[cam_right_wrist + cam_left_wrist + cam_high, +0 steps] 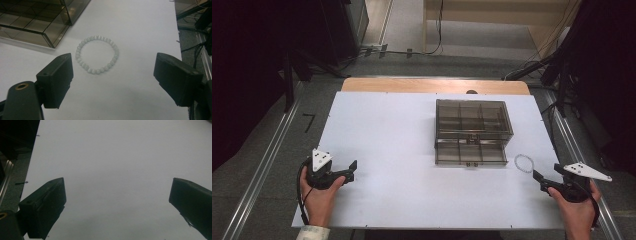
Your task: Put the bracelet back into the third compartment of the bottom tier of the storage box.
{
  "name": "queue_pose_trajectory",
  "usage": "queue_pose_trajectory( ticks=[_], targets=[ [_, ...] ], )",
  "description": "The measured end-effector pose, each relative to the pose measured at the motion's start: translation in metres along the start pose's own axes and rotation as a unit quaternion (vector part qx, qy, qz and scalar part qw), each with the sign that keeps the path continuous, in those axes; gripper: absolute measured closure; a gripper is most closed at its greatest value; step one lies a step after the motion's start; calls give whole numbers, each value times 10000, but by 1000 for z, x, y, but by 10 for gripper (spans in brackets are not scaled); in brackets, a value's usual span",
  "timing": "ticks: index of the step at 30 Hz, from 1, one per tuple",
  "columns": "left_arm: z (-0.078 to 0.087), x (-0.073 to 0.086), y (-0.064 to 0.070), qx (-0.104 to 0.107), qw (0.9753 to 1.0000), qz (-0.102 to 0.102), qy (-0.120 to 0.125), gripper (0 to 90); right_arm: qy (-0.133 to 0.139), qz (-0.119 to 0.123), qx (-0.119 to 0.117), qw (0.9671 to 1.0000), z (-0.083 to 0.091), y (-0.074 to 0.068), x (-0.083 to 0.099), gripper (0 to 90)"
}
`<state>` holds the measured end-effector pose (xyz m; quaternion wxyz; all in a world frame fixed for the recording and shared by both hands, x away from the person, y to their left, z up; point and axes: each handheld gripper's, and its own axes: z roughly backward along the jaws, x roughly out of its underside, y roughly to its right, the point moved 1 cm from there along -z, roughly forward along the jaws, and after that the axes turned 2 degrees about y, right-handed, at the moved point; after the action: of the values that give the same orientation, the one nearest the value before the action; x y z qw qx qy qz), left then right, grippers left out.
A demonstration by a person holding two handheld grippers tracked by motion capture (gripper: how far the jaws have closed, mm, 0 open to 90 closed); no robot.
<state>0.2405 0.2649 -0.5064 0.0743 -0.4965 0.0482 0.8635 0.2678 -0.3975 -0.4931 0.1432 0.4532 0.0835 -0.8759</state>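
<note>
Bead bracelet (97, 54) lay flat on the white table (387, 145), near right, just right of the smoked-plastic drawer organizer (472, 132). Right gripper (112, 80) sat just near of it, jaws wide, holding nothing. Left gripper (117, 197) was far left, near edge, jaws wide over bare tabletop.

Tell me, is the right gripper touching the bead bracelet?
Apart. The right gripper view shows the right gripper open, with bare white table between its jaws and the bead bracelet.
</note>
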Motion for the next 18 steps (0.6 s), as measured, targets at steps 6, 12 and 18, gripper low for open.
queue_pose_trajectory(
  ticks=[6,12,18],
  targets=[
    [0,0,0,2,10000,-6,4,16,-11,-18,-6,10000,0,0,0,144],
    [1,0,0,1,10000,-7,0,15,-4,-2,-20,10000,0,0,0,145],
    [1,0,0,-8,10000,2,21,16,-1,-9,-46,10000,0,-2,0,145]
  ],
)
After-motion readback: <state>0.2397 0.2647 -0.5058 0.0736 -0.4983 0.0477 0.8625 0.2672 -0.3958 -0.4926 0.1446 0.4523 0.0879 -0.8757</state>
